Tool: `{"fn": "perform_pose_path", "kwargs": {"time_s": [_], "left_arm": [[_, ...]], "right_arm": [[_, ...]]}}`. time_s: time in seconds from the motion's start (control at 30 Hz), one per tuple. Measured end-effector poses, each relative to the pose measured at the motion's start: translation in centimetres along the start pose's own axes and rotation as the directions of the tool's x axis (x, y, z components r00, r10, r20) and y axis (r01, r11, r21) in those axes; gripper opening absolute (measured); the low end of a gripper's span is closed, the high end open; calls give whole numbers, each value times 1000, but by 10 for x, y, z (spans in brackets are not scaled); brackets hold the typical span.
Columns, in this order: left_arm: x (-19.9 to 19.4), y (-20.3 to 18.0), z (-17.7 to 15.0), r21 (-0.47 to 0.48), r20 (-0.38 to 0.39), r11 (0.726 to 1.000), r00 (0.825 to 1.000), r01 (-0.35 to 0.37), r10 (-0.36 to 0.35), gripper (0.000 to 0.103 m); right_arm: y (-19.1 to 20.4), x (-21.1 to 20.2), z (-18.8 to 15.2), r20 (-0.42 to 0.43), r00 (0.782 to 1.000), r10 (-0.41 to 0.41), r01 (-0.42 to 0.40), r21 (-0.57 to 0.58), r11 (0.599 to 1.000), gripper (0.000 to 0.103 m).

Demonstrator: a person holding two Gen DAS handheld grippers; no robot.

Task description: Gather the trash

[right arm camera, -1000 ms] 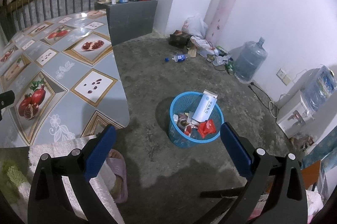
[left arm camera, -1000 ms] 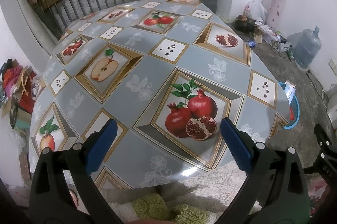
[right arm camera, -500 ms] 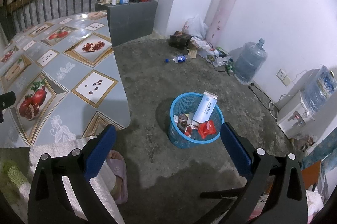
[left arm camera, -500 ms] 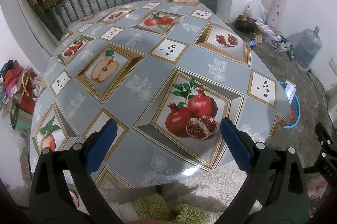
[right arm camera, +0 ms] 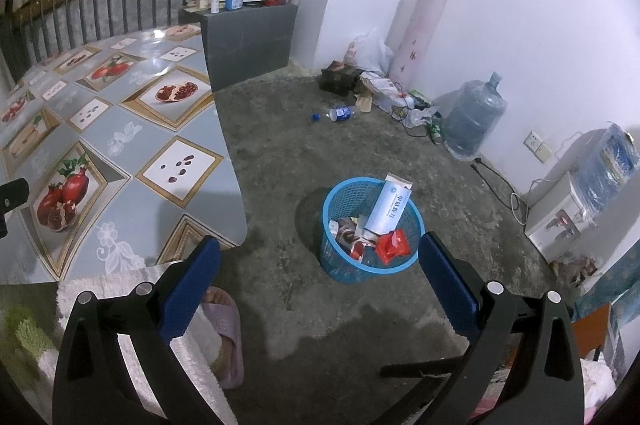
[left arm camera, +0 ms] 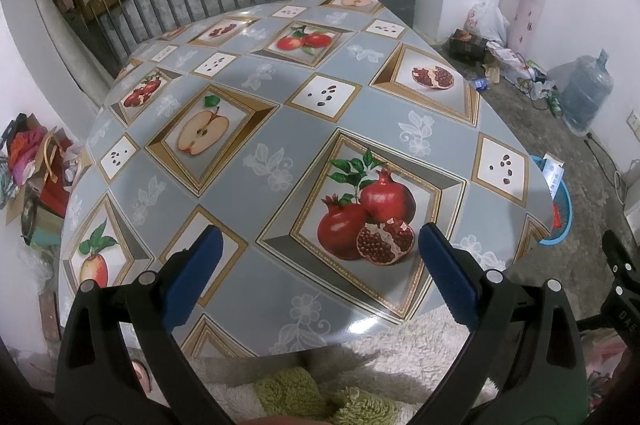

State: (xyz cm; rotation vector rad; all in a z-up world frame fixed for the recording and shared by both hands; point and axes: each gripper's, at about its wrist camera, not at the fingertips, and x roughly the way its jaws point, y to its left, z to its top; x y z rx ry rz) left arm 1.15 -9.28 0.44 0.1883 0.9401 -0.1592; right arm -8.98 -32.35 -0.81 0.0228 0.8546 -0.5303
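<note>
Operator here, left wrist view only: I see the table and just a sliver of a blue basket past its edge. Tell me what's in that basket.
Observer: The basket holds a white and blue box leaning on its rim, a red packet and other wrappers.
Operator: Report the right gripper.
Observer: The right gripper is open and empty, above the floor near the basket.
Operator: Check the floor for loose trash.
Observer: A plastic bottle lies on the floor beyond the basket, toward the wall.
</note>
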Motion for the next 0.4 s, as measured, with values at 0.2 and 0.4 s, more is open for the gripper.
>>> {"fn": "perform_pose_path", "kwargs": {"time_s": [0.2, 0.4], "left_arm": [[0, -1, -1, 1, -3, 1000, 1000, 0, 0, 94], [0, -4, -2, 13, -7, 1000, 1000, 0, 0, 94]], "right_arm": [[-1, -1, 0, 5, 1000, -2, 1, 12, 1000, 96], [-2, -3, -1, 16, 1000, -1, 1, 26, 1000, 96]]}}
